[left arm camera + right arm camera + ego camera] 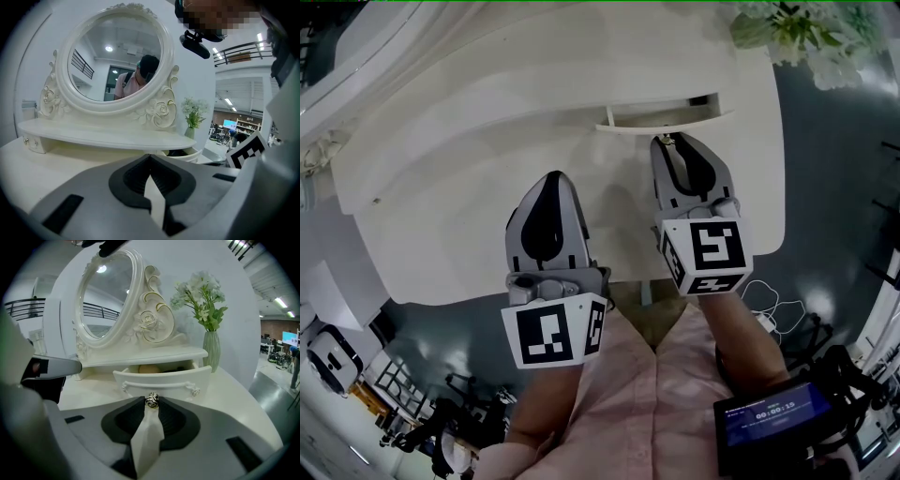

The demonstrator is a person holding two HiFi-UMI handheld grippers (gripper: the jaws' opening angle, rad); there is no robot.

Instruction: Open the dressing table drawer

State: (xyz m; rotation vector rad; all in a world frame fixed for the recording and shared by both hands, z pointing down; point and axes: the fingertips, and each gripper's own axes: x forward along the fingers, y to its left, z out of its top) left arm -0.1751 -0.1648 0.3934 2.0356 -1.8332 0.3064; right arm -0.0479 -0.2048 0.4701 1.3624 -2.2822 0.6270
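Your right gripper [668, 142] pinches the knob [151, 400] of the drawer [161, 380], partly out below the mirror [105, 296]. Left of the drawer, your left gripper [150, 157] is closed on nothing. Only the right gripper view shows a yellowish thing [149, 369] inside.

The drawer front [161, 379] hides most of what lies behind it; the yellowish rounded item [149, 368] there cannot be identified.

The drawer [161, 380] is cream-white with a silver-and-black rose-patterned knob [152, 400]. Right of the drawer, a pale green ribbed vase [211, 350] holds white flowers [199, 294] with green leaves. Above the drawer, the white mirror frame [152, 310] has gold edging.
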